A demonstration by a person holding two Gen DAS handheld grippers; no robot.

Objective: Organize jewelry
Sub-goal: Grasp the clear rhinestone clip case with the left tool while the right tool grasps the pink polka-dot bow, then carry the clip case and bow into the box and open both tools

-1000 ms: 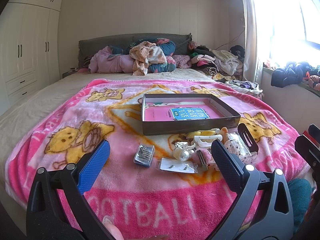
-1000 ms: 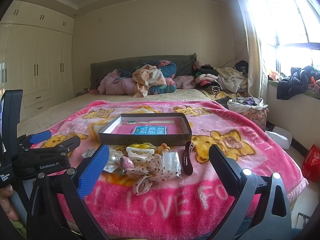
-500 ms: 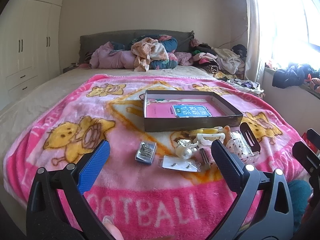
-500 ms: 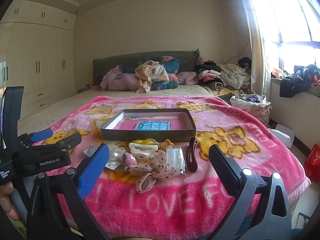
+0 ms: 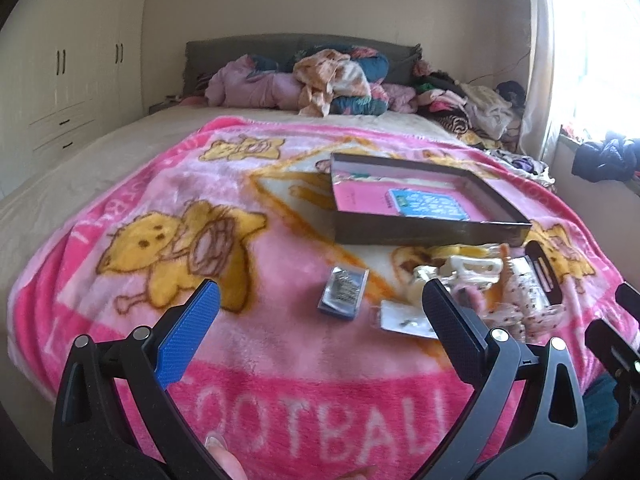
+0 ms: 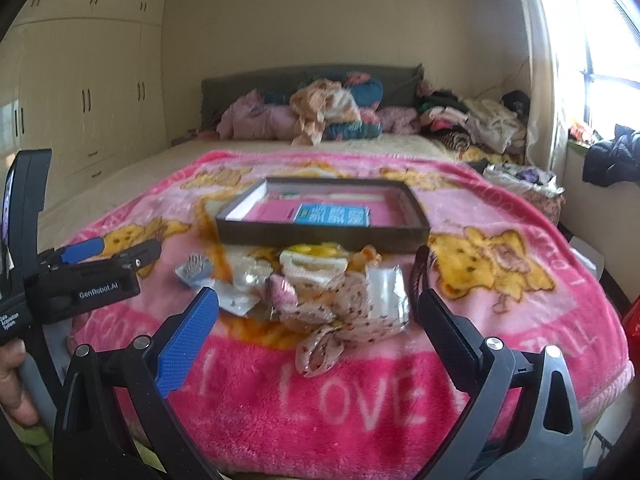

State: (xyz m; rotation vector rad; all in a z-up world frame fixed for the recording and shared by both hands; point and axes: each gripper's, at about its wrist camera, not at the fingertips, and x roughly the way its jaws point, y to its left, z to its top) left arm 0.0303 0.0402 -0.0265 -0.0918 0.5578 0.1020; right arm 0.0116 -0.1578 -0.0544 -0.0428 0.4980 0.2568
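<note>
A shallow dark box [image 5: 424,236] [image 6: 320,236] with a pink lining lies open on the pink blanket. In front of it sits a heap of accessories: a small blue packet of studs [image 5: 344,290] [image 6: 194,270], a clear bag of earrings [image 5: 404,322], a white hair claw [image 6: 314,266], a dotted fabric bow [image 6: 340,312] and a black hair clip [image 5: 542,274] [image 6: 420,272]. My left gripper [image 5: 320,332] is open and empty, short of the blue packet. My right gripper [image 6: 318,332] is open and empty, just short of the bow.
The pink cartoon blanket [image 5: 160,240] covers the near half of the bed. Piled clothes [image 5: 336,80] lie against the headboard. White wardrobes [image 6: 80,92] line the left wall. A window and a ledge with dark clothing [image 6: 612,156] are at the right.
Both grippers have moved forward and a little lower toward the heap, which looms larger. Both stay open and empty. Nothing on the bed has moved.
</note>
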